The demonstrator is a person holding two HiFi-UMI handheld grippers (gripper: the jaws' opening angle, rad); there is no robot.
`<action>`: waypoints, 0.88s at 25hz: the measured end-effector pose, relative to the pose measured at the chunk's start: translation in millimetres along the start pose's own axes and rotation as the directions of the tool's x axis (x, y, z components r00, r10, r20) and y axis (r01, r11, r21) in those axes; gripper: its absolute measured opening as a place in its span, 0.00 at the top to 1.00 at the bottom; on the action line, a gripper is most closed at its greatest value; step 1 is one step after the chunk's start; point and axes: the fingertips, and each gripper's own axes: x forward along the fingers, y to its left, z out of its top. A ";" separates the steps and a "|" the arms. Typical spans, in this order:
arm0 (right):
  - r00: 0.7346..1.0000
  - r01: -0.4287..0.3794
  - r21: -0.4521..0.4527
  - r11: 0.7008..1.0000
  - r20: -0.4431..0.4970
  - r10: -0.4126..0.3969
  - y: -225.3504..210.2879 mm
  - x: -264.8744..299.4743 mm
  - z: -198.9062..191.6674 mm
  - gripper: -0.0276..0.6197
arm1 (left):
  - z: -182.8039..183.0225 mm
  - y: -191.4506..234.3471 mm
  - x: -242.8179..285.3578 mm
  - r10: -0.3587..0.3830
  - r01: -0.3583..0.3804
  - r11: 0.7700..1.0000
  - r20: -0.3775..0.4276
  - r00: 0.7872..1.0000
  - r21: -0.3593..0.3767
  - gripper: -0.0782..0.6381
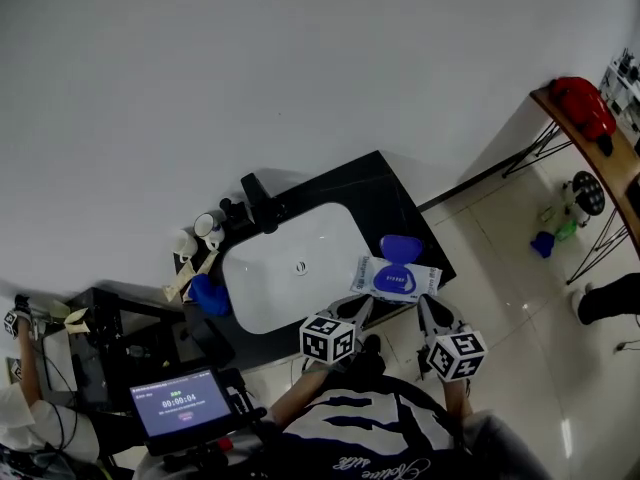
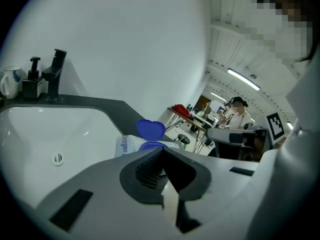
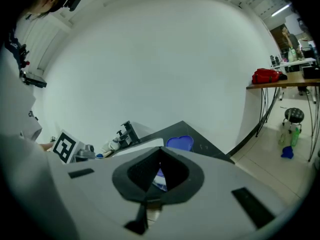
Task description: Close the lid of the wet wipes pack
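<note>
The white and blue wet wipes pack (image 1: 395, 280) lies on the black counter at the sink's right rim, with its blue lid (image 1: 400, 248) flipped up and open. My left gripper (image 1: 364, 305) sits just at the pack's near edge, and my right gripper (image 1: 426, 305) is at its near right corner. Both are shut with nothing between the jaws. In the left gripper view the pack (image 2: 127, 145) and raised lid (image 2: 150, 129) lie just beyond the tips (image 2: 162, 149). The right gripper view shows the lid (image 3: 180, 143) past the closed tips (image 3: 160, 151).
A white sink basin (image 1: 265, 288) is set in the black counter (image 1: 400, 203), with a black faucet (image 1: 262, 204) and cups (image 1: 208, 227) behind it. A blue object (image 1: 208, 294) lies left of the basin. A timer screen (image 1: 180, 403) is near left; a table with a red bag (image 1: 585, 103) stands far right.
</note>
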 end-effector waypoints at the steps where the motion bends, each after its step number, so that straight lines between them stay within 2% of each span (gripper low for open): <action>1: 1.000 0.009 -0.001 1.000 0.000 -0.009 -2.2 7.5 5.0 0.96 | 1.9 8.0 5.7 0.000 0.000 1.000 -0.018 1.000 -0.002 0.89; 9: 0.998 0.050 0.000 0.999 -0.031 -0.050 -19.6 44.5 20.7 0.96 | -14.1 41.7 40.4 -0.001 -0.003 1.000 -0.192 0.981 -0.017 0.89; 18: 0.994 0.046 -0.026 0.999 -0.099 -0.048 -62.1 69.4 30.6 0.96 | -36.2 53.6 53.1 0.026 -0.052 0.996 -0.313 0.949 -0.075 0.89; 22: 0.986 0.014 -0.055 0.998 -0.164 -0.023 -85.6 95.3 36.7 0.96 | -32.7 61.4 54.8 0.045 -0.093 0.986 -0.315 0.948 -0.138 0.89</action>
